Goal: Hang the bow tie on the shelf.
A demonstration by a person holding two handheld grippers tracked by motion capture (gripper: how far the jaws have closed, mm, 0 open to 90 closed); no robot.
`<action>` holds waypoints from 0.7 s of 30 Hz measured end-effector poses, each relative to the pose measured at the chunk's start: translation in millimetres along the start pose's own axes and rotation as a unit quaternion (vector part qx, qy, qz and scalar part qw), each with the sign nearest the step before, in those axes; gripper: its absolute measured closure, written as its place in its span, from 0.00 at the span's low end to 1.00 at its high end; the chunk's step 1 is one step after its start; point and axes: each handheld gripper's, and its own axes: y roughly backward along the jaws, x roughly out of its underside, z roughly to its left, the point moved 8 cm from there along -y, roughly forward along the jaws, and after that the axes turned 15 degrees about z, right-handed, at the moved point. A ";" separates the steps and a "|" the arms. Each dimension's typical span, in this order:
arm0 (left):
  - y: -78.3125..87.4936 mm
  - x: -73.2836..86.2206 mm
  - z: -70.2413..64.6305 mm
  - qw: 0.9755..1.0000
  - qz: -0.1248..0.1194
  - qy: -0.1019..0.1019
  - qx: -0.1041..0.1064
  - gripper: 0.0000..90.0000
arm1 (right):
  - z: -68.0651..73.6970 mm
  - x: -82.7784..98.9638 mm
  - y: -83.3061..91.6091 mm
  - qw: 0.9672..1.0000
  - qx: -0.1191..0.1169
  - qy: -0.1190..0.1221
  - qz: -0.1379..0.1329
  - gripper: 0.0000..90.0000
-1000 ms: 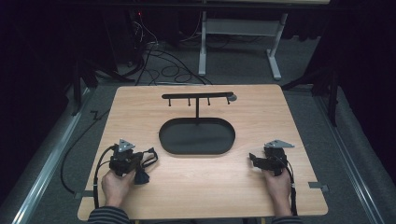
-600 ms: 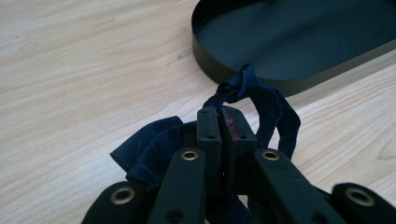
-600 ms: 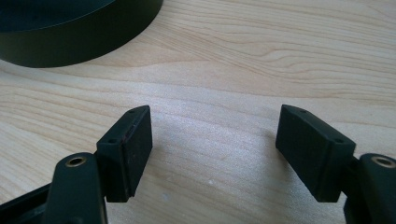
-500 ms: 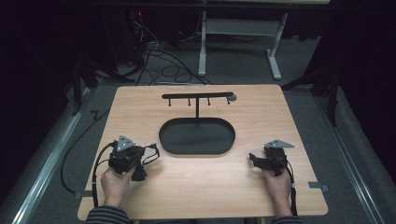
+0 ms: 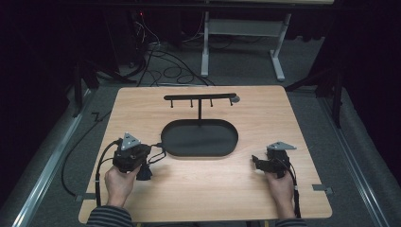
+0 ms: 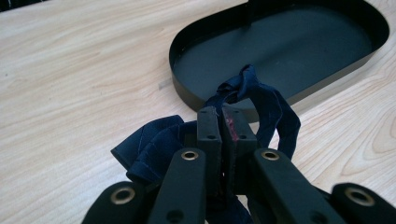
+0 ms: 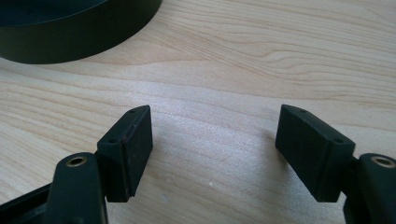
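A dark blue cloth strap (image 6: 261, 107) is pinched between the jaws of my left gripper (image 6: 222, 116), which is shut on it; loops of the cloth bulge out on both sides. In the high view the left gripper (image 5: 142, 161) sits at the table's left front, just left of the black oval tray (image 5: 198, 138), with the cloth (image 5: 144, 172) hanging under it. My right gripper (image 7: 215, 133) is open over bare wood, nothing between its pads. It rests at the right front (image 5: 257, 163), right of the tray. A black T-shaped stand (image 5: 199, 99) with small hooks rises behind the tray.
The wooden table (image 5: 283, 118) has bare wood all round the tray. The tray's rim (image 7: 79, 42) lies up and left of my right gripper. Beyond the table are floor cables (image 5: 161, 61) and a white desk frame (image 5: 241, 28).
My left gripper has shifted slightly left and toward the front with the cloth. The right gripper has stayed put.
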 end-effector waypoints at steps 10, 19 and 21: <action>10.3 -16.2 -6.5 1.000 -0.018 -0.007 0.021 0.96 | -0.1 0.0 0.2 1.000 -0.003 -0.004 -0.001 0.32; 10.6 -22.8 -13.0 0.999 -0.013 -0.020 0.026 0.96 | -0.3 0.0 0.2 1.000 -0.004 -0.004 -0.001 0.32; 12.0 -24.6 -14.3 0.999 -0.015 -0.023 0.027 0.96 | -0.3 0.0 0.2 1.000 -0.004 -0.004 -0.001 0.32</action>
